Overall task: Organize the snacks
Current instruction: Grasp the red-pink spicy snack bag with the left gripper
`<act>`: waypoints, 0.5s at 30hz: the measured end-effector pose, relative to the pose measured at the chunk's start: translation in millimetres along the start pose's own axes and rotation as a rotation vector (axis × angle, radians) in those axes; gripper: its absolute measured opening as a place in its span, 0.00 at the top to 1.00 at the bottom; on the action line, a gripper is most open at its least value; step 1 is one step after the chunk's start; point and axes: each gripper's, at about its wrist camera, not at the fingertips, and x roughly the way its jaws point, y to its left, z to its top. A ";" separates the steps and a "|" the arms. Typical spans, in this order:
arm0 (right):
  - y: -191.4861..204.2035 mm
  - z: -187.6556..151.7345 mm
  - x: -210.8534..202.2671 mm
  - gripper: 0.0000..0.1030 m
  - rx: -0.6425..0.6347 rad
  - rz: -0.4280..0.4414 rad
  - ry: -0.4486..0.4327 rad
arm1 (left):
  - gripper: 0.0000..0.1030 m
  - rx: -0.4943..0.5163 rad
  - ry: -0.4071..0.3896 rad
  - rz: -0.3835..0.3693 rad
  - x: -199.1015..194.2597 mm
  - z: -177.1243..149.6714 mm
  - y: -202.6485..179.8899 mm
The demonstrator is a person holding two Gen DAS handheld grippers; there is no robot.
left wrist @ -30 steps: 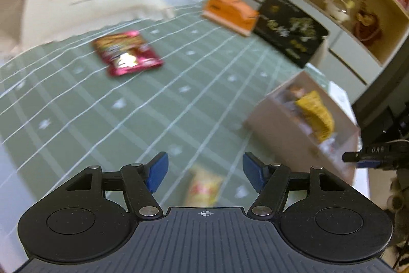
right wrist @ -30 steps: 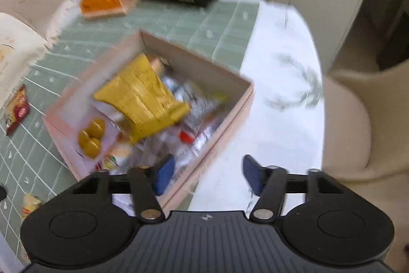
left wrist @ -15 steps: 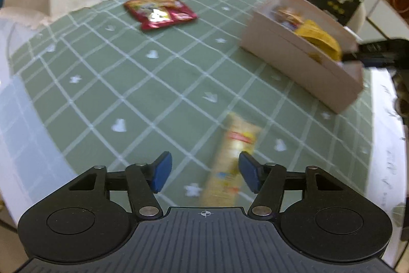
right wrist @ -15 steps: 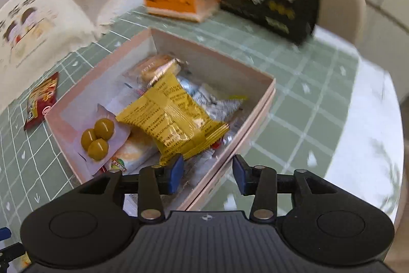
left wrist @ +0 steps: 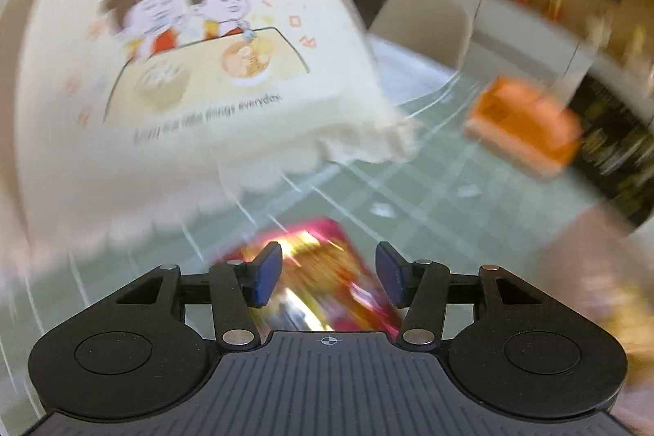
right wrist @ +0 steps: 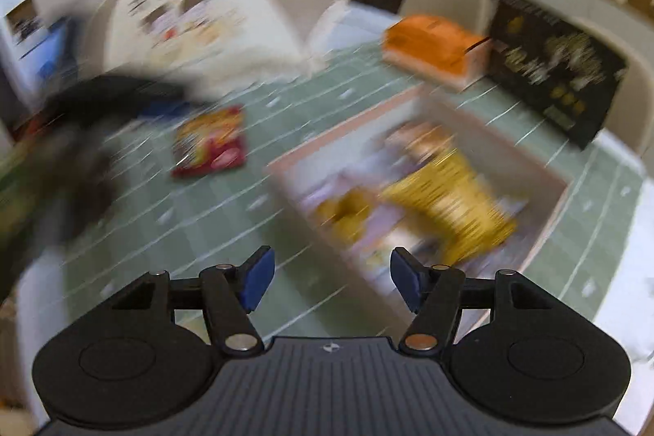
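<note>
A red snack packet [left wrist: 323, 272] lies flat on the green checked tablecloth, straight in front of my open left gripper [left wrist: 329, 272] and between its blue pads; whether they touch it I cannot tell. The packet also shows in the right wrist view [right wrist: 210, 144], with the blurred left gripper [right wrist: 122, 97] just left of it. My right gripper [right wrist: 330, 282] is open and empty above the cloth, near the left front corner of the pink box [right wrist: 547, 215]. The box holds a yellow packet [right wrist: 453, 199] and several other snacks.
A cream cartoon-printed cloth cover [left wrist: 184, 68] stands behind the red packet. An orange box [left wrist: 523, 129] and a black printed box [right wrist: 556, 68] sit at the far side of the table. Chairs surround the table.
My left gripper has swung away from the yellow stick packet to the red packet near the cream cover. My right gripper has pulled back from over the box and opened wider.
</note>
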 end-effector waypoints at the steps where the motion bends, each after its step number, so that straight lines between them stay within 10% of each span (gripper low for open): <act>1: 9.2 -6.3 -2.5 0.39 -0.018 0.001 0.013 | 0.53 0.048 0.022 0.027 14.4 0.3 -2.3; 6: 46.7 -35.8 -9.1 0.39 -0.142 0.040 0.079 | 0.75 0.140 0.072 -0.048 6.0 -19.4 7.5; 15: 78.2 -32.8 16.0 0.39 -0.159 0.017 0.105 | 0.75 0.149 0.114 -0.292 -107.0 -127.0 42.8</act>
